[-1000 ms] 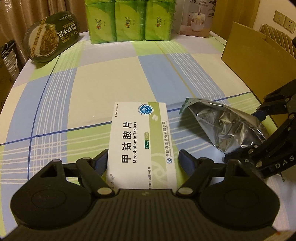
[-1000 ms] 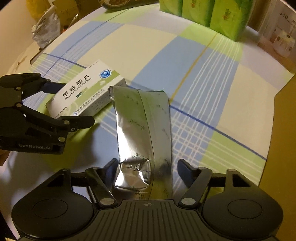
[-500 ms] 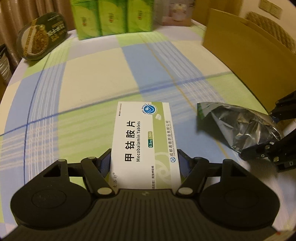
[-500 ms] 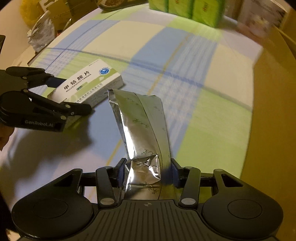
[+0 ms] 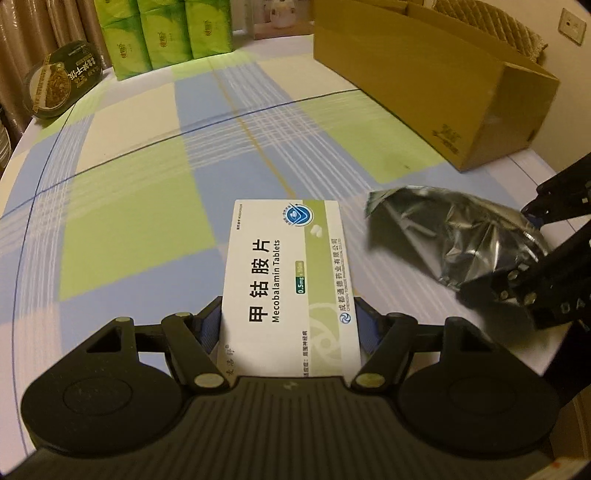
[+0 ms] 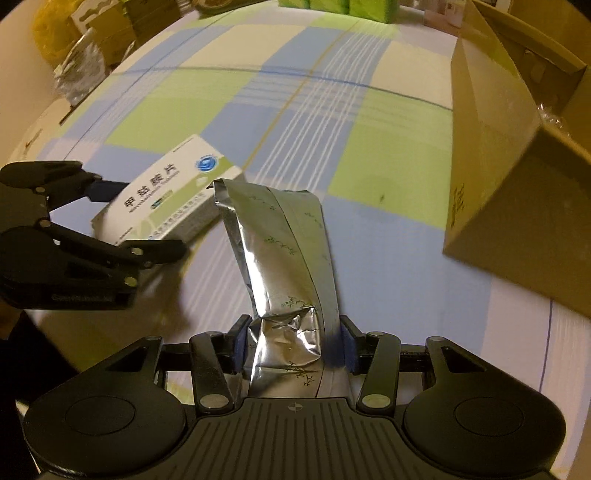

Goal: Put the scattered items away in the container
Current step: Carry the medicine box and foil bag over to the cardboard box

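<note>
My left gripper point(image 5: 290, 325) is shut on a white and green tablet box point(image 5: 291, 273), held above the checked tablecloth. The same box point(image 6: 166, 199) shows at the left of the right wrist view, in the left gripper point(image 6: 122, 218). My right gripper point(image 6: 291, 345) is shut on a crinkled silver foil pouch point(image 6: 284, 258), which sticks out forward. The pouch point(image 5: 454, 236) and right gripper point(image 5: 535, 254) appear at the right of the left wrist view. An open brown cardboard box point(image 5: 436, 77) stands on the table ahead to the right; its near corner point(image 6: 517, 184) is close to the pouch.
Green tissue packs point(image 5: 162, 33) stand in a row at the table's far edge. A dark oval food tub point(image 5: 61, 86) leans at the far left. The round table point(image 6: 221, 92) has a blue, green and cream checked cloth. Cardboard boxes and bags point(image 6: 81, 48) sit beyond the left edge.
Both grippers closed on their items, lifted them off the cloth and swung right; the cardboard box now fills more of both views.
</note>
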A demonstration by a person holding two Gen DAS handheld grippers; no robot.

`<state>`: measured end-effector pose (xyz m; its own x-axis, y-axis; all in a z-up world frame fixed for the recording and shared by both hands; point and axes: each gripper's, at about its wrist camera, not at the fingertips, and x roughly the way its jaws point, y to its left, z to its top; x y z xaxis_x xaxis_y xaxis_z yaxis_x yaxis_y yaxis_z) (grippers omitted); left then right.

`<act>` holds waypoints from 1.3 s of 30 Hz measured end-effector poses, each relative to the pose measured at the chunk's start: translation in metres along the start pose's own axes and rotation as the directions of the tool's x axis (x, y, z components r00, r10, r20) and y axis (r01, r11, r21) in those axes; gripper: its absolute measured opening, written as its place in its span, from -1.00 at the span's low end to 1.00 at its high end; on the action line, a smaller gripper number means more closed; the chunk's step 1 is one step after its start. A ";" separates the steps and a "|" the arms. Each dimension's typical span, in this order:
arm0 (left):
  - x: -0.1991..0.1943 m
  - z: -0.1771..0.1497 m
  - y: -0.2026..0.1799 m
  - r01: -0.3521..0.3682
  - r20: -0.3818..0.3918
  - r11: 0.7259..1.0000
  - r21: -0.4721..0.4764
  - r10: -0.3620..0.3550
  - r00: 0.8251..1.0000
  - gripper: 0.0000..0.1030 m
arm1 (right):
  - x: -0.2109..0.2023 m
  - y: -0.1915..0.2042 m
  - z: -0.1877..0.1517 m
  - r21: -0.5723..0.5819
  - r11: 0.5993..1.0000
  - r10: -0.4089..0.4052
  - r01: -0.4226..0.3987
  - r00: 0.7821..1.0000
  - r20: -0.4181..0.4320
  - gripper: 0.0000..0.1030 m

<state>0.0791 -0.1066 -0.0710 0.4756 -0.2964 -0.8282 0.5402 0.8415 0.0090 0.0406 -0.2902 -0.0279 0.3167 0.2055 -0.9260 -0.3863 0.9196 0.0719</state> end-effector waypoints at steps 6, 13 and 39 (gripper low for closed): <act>-0.004 -0.001 -0.005 -0.013 0.000 0.999 -0.032 0.013 1.000 0.32 | -0.004 0.002 -0.004 -0.030 0.999 -0.012 0.012 1.000 0.010 0.17; 0.005 0.010 -0.006 -0.029 -0.017 0.999 -0.015 0.029 0.999 0.32 | -0.006 -0.005 0.002 -0.041 0.999 -0.002 0.003 1.000 0.021 0.27; 0.013 0.013 -0.006 -0.012 -0.017 0.999 -0.037 0.011 1.000 0.31 | 0.003 0.004 0.007 -0.117 0.993 -0.007 0.009 1.000 0.019 0.27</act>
<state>0.0913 -0.1218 -0.0745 0.4695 -0.2792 -0.8376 0.5082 0.8612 -0.0022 0.0460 -0.2835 -0.0282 0.3358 0.2053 -0.9193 -0.4822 0.8758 0.0194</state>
